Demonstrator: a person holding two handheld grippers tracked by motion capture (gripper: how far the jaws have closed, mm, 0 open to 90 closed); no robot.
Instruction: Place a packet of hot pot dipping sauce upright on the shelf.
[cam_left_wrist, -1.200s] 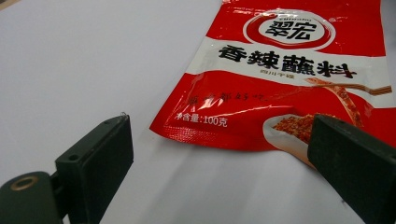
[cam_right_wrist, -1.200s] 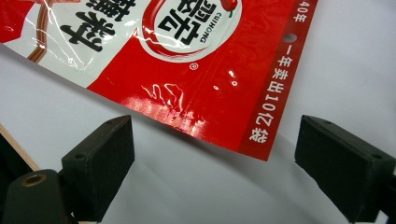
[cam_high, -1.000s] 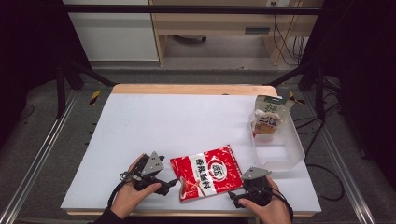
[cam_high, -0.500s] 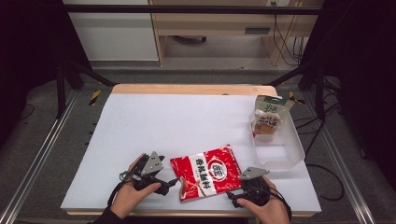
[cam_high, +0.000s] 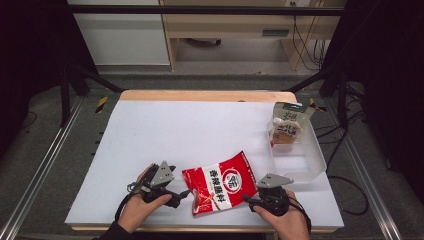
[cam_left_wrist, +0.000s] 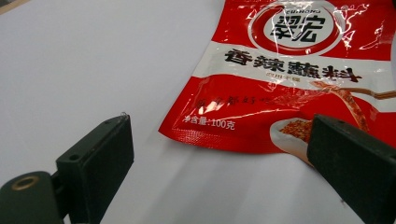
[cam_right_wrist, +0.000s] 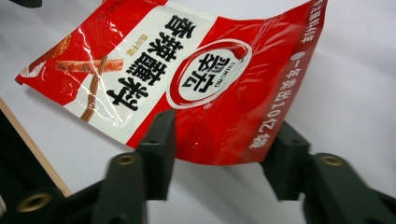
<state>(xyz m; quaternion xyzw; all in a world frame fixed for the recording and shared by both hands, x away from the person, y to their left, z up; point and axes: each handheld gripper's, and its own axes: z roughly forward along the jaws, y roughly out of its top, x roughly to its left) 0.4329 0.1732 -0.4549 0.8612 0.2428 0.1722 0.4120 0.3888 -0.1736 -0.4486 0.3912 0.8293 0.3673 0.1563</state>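
Seasoning pouch (cam_high: 220, 184): red, on white worktop (cam_high: 190, 130), near front edge, between both tools.
Right tool (cam_right_wrist: 219, 149): jaws just closing around pouch corner, not yet pressing.
Left tool (cam_left_wrist: 219, 154): wide, holding nothing.

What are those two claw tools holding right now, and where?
The right gripper has just been closing around one edge of the red packet; firm pinching cannot be told. The left gripper is open, holding nothing.

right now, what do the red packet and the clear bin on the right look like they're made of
Red packet: thin glossy plastic film, judging by its creases, glare streaks and crimped seal edge.
Clear bin: seemingly rigid see-through plastic, since the white table shows through its walls.
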